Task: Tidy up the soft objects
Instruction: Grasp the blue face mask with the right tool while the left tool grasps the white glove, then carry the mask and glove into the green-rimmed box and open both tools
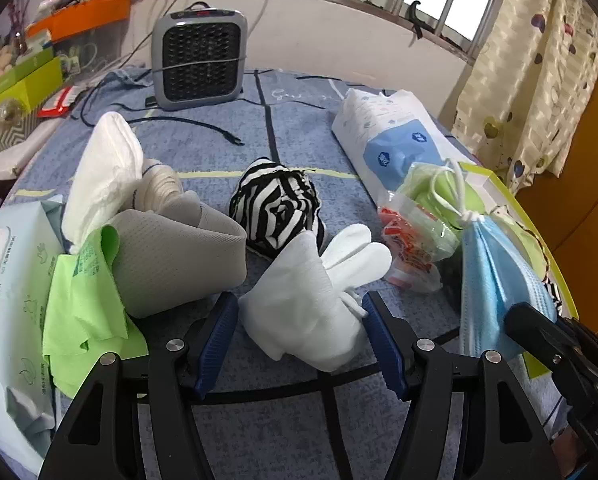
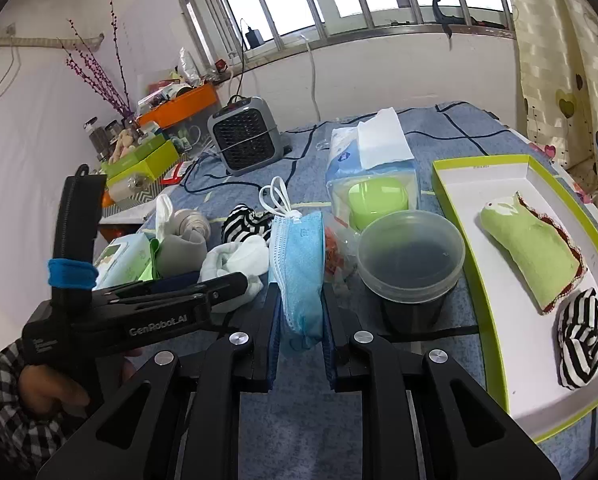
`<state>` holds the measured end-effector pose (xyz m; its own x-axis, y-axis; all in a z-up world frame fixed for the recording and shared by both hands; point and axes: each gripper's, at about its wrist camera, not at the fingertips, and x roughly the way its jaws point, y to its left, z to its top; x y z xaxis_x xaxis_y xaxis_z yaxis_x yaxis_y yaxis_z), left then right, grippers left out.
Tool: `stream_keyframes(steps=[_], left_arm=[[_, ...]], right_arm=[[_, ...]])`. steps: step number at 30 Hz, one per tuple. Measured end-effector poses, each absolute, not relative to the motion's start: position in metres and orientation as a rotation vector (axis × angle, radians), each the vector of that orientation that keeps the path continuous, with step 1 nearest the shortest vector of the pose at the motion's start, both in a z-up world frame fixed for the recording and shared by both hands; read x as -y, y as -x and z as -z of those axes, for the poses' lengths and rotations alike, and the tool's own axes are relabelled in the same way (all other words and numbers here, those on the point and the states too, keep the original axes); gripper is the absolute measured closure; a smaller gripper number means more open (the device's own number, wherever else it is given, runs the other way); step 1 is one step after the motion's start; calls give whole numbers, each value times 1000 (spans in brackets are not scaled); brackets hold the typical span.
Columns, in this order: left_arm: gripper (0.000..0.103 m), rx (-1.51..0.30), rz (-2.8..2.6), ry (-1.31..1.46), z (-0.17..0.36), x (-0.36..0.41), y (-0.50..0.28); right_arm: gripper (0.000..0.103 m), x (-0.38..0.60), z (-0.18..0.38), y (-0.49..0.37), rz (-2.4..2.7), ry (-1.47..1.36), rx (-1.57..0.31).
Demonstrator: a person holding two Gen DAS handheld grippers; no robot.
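Your left hand-held gripper (image 1: 301, 332) stands wide, its pads flanking the white sock bundle (image 1: 315, 288) on the blue bedspread (image 1: 299, 140), hemmed by cloths. Your right hand-held gripper (image 2: 301, 320) pinches the blue face masks (image 2: 299, 264); beyond the plastic tub (image 2: 411, 256), the green-rimmed tray (image 2: 471, 216) holds two items with room left

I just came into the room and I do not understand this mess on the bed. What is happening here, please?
A person is sorting soft things with two handheld grippers. The right gripper is shut on the blue face masks. The left gripper is open around a white sock, not yet squeezing it. The green-edged tray already holds a green pouch and a striped sock. Another striped sock, a grey band and wipes remain on the blue cover.
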<state>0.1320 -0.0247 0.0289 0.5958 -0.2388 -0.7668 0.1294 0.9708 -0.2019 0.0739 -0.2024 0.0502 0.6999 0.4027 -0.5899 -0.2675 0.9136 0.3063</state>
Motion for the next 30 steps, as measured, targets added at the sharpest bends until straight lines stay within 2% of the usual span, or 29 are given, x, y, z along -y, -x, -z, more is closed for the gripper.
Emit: stream_keyframes(steps=[4, 9, 15, 21, 30], left_arm=[[40, -901, 210, 125, -28, 24, -133], [58, -890, 193, 122, -28, 24, -132], [68, -874, 186, 100, -30, 27, -129], [73, -858, 186, 98, -32, 26, -125], [73, -818, 216, 93, -46, 31, -110]], right_arm=[[84, 203, -50, -73, -378, -200, -698], [84, 204, -49, -73, -381, -204, -699], [84, 206, -47, -72, -380, -209, -703], [84, 207, -47, -71, -376, -208, -702], [84, 209, -50, -67, -362, -200, -695]])
